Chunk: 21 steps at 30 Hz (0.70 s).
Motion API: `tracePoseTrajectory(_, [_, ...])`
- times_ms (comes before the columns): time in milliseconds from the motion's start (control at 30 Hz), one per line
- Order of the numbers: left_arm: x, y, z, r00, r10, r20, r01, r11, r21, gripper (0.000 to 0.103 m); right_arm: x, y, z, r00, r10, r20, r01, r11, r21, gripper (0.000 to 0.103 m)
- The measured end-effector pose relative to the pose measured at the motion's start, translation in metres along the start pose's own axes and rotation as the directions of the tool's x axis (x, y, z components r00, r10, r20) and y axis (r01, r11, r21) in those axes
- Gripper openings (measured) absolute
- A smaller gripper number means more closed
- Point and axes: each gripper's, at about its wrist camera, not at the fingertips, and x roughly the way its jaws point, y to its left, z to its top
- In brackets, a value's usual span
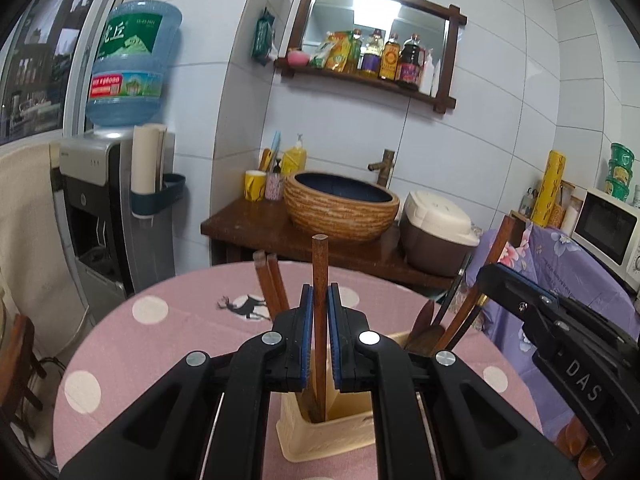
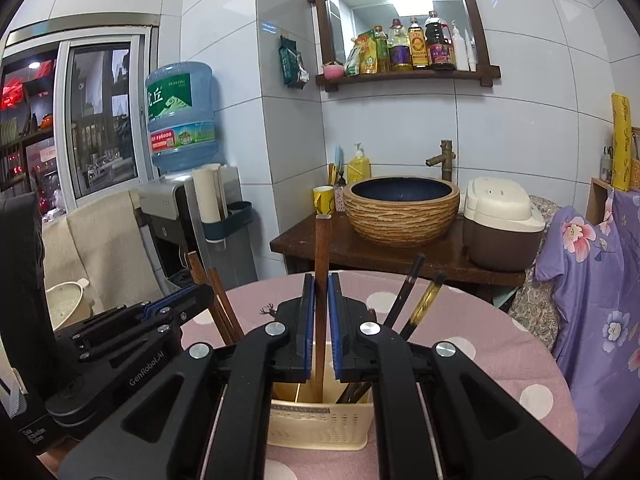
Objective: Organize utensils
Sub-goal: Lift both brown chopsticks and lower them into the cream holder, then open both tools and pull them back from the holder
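Note:
A cream plastic utensil holder [image 1: 340,432] stands on the round pink table [image 1: 160,336]; it also shows in the right wrist view [image 2: 316,420]. My left gripper [image 1: 320,312] is shut on a brown wooden chopstick [image 1: 320,280] standing upright with its lower end in the holder. My right gripper [image 2: 319,304] is shut on another brown chopstick [image 2: 322,248], also upright with its lower end in the holder. Two more brown chopsticks [image 1: 272,284] lean in the holder's left part. Dark chopsticks [image 2: 408,292] and wooden spoons [image 1: 424,328] stand in its right part.
Behind the table are a wooden counter [image 1: 248,224] with a basin [image 1: 340,204] and a rice cooker [image 1: 436,232]. A water dispenser [image 1: 100,216] stands at the left. A chair with purple floral cloth [image 2: 592,280] is at the right. The right gripper's body [image 1: 560,340] shows beside the left.

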Motion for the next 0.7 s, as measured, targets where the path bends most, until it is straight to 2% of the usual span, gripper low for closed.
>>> tracePoseTrajectory(367, [-0.002,0.001,-0.012,1.0,0.003,-0.003,-0.003,0.999,0.04,0.008,0.001,-0.004,-0.014,1.0,-0.005,-0.006,0.005,1.0,-0.004,0.008])
tracePoseTrajectory(567, [-0.012,0.005,-0.015,1.0,-0.018,0.0,0.018,1.0,0.02,0.01,-0.01,-0.005,-0.016,1.0,-0.008,0.013,0.008,1.0,-0.008,0.009])
tracePoseTrajectory(633, [-0.019,0.006,-0.018,1.0,-0.022,0.013,0.021,1.0,0.02,0.014,-0.016,-0.005,-0.018,1.0,-0.011,0.018,0.011,1.0,-0.016,0.013])
tracePoseTrajectory(700, [-0.026,0.006,-0.021,0.999,-0.026,0.026,0.026,1.0,0.017,0.024,-0.02,-0.005,-0.019,1.0,-0.014,0.024,0.015,1.0,-0.02,0.027])
